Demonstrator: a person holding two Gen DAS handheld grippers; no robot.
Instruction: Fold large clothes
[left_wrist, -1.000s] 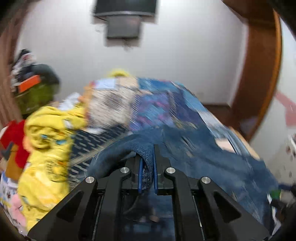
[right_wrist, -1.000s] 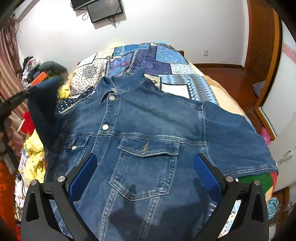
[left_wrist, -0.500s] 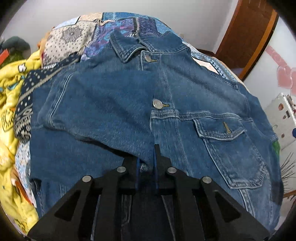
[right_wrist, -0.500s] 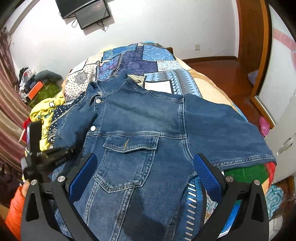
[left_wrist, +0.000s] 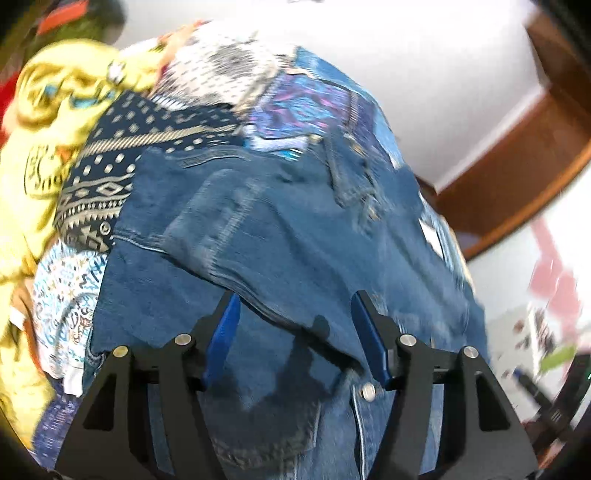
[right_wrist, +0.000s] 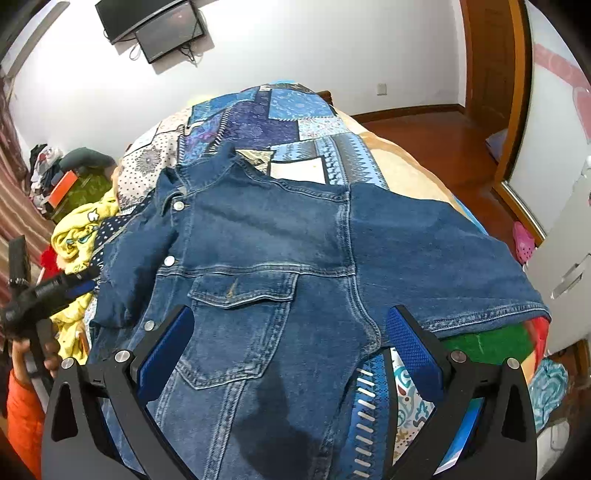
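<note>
A blue denim jacket (right_wrist: 266, 236) lies front up on the patchwork bed cover (right_wrist: 280, 118), collar toward the far wall. Its left sleeve (left_wrist: 236, 229) is folded in over the chest; its right sleeve (right_wrist: 436, 258) is spread out to the right. My left gripper (left_wrist: 295, 339) is open and empty just above the folded sleeve's cuff edge; it also shows in the right wrist view (right_wrist: 74, 288) at the jacket's left side. My right gripper (right_wrist: 291, 347) is open and empty above the lower front of the jacket, near the chest pocket (right_wrist: 236, 325).
A yellow printed garment (right_wrist: 77, 229) and other clothes are piled at the bed's left. Green and red items (right_wrist: 491, 339) lie under the right sleeve. A wall screen (right_wrist: 162, 26) hangs at the back; a wooden door (right_wrist: 491, 66) is at right.
My left gripper carried the left sleeve over the jacket's chest, laid it down, and opened, letting it go. My right gripper stayed open and shifted a little over the jacket.
</note>
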